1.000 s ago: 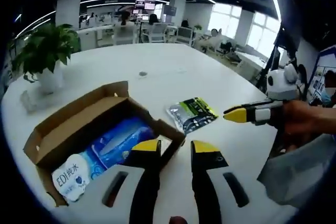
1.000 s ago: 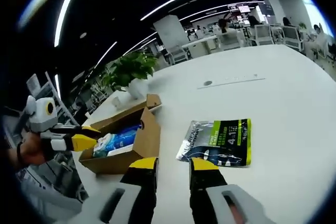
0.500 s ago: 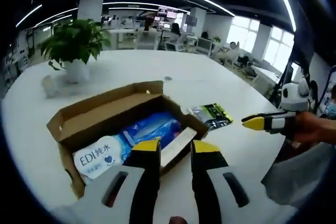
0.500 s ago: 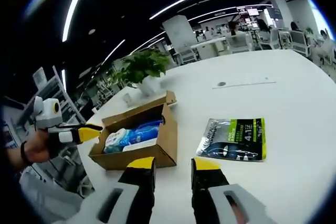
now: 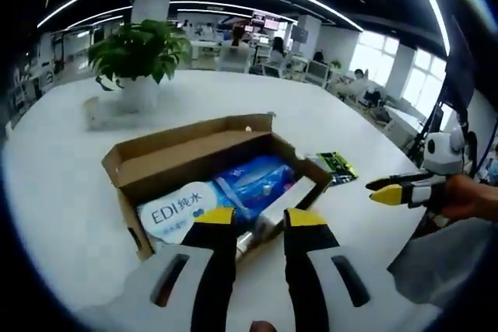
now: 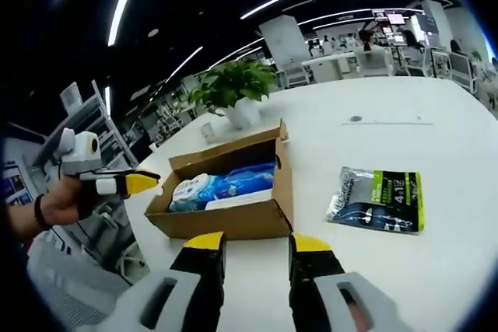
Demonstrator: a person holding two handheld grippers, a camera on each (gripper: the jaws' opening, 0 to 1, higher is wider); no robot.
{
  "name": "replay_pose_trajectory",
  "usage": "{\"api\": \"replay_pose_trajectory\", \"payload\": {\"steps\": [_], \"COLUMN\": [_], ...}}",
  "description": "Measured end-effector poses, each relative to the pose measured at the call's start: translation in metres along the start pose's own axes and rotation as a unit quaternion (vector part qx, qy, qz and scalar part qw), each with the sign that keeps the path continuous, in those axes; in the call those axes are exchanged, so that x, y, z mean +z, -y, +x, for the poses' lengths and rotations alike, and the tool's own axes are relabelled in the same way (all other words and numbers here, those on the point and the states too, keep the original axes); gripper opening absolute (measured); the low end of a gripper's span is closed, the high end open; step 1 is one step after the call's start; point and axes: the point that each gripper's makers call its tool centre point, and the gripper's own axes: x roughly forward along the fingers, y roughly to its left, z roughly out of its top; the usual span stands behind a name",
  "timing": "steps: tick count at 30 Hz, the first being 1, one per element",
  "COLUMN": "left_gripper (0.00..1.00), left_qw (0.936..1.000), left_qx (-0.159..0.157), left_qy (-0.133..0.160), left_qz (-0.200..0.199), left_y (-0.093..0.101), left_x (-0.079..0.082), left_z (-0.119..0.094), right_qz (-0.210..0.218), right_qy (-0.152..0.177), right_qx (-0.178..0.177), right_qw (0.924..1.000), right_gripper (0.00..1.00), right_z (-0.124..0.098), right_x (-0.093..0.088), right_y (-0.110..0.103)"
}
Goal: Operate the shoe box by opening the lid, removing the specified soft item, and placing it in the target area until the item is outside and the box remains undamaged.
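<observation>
left gripper (image 5: pixel 260 217): jaws apart, empty, now nearer the open box (image 5: pixel 187 149) | right gripper (image 6: pixel 255 242): jaws apart, empty | blue pack (image 5: pixel 233 188) remains inside | green packet (image 6: pixel 379 199) unmoved on table (image 5: pixel 54 184)

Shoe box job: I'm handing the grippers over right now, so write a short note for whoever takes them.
Left gripper: open, empty, hovering at the near edge of the shoe box.
Right gripper: open, empty, just short of the box's side wall.
Box: on the white table, lid open, looks undamaged.
Inside: blue-and-white soft pack, not yet touched.
Green-and-black packet lies flat on the table beside the box.
Done: lid opened.
Left: grip the soft pack, lift it out, set it on the table in the target area.
</observation>
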Motion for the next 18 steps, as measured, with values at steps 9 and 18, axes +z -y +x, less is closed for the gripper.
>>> {"api": "replay_pose_trajectory", "payload": {"steps": [9, 18], "left_gripper": [0.25, 0.26], "left_qw": [0.9994, 0.9989], "left_qx": [-0.008, -0.011], "left_qy": [-0.023, -0.031], "left_qz": [0.027, 0.035], "left_y": [-0.021, -0.038], "left_x": [-0.012, -0.016], "left_z": [-0.01, -0.012], "right_qz": [-0.043, -0.071], "right_qy": [-0.029, -0.043], "right_qx": [0.022, 0.045], "right_qw": [0.9984, 0.9956], "right_gripper": [0.34, 0.37], "right_z": [0.016, 0.032], "right_x": [-0.002, 0.005], "right_y": [-0.022, -0.042]}}
